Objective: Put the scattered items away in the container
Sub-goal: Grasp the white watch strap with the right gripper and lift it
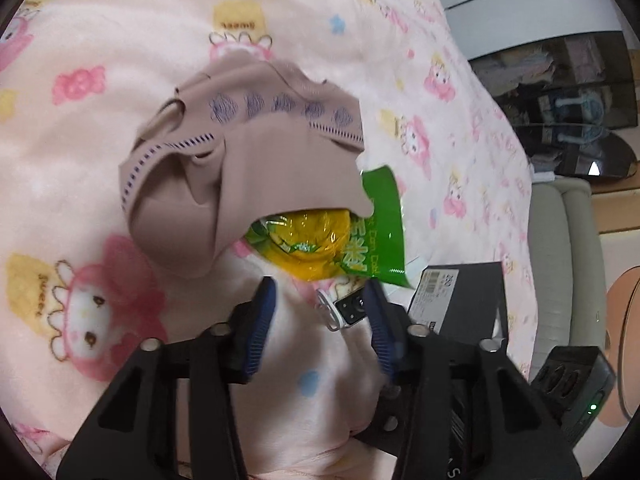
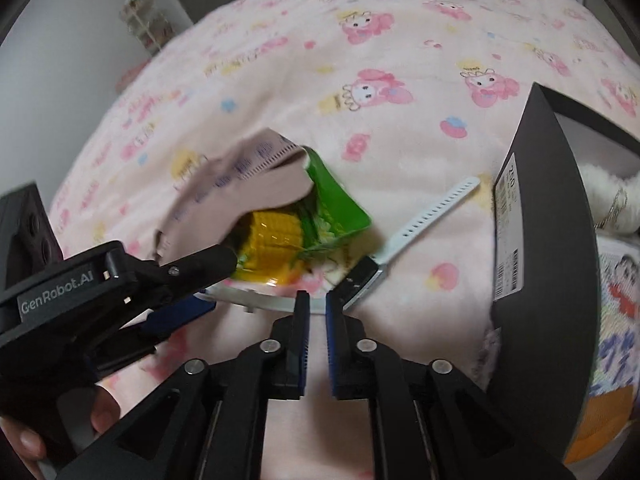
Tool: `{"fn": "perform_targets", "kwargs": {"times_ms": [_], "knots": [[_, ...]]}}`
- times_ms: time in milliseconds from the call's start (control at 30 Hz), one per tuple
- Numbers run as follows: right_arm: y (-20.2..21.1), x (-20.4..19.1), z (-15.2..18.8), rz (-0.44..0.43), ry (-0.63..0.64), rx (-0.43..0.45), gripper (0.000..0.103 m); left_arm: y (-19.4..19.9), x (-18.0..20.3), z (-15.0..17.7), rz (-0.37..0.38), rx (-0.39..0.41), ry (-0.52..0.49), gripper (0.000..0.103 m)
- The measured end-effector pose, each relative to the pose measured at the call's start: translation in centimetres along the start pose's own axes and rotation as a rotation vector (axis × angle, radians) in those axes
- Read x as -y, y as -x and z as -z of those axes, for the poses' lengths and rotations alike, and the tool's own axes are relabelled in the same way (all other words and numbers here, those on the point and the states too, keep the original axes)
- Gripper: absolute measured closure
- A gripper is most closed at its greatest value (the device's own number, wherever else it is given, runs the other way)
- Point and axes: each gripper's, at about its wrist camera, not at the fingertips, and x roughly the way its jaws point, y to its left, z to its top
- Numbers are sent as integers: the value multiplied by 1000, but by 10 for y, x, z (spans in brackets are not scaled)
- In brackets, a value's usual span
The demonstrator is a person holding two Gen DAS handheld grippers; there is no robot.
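A beige cloth garment (image 1: 240,168) lies on the pink blanket, partly over a green packet of yellow corn (image 1: 316,244). A white-strapped smartwatch (image 1: 348,308) lies just in front of the packet. My left gripper (image 1: 320,304) is open and empty, its blue pads either side of the watch's near end. In the right wrist view the cloth (image 2: 240,184), corn packet (image 2: 296,232) and watch (image 2: 404,236) lie ahead. My right gripper (image 2: 318,300) is nearly shut and empty, its tips close to the watch face. The black box (image 2: 536,264) stands at the right, with items inside.
The left gripper body (image 2: 120,284) reaches in from the left of the right wrist view. The black box also shows in the left wrist view (image 1: 460,300). A bed edge, a grey cushion (image 1: 568,264) and a dark glass table (image 1: 576,120) lie to the right.
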Motion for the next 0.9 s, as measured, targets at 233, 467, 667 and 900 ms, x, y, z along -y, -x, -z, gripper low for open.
{"fn": "perform_targets", "kwargs": {"times_ms": [233,467,667,900], "knots": [[-21,-29,5,82,234,-66,69,8,-5,-2,3,35,9,82],[-44,-41,-5,96,290,-76,98,5,-9,-4,26,27,37,83],[8,-27,-14,32,216,46,102,16,-21,-5,103,78,109,77],[102,-2,-8,-114,87,195,102,17,16,11,183,34,-68,77]]}}
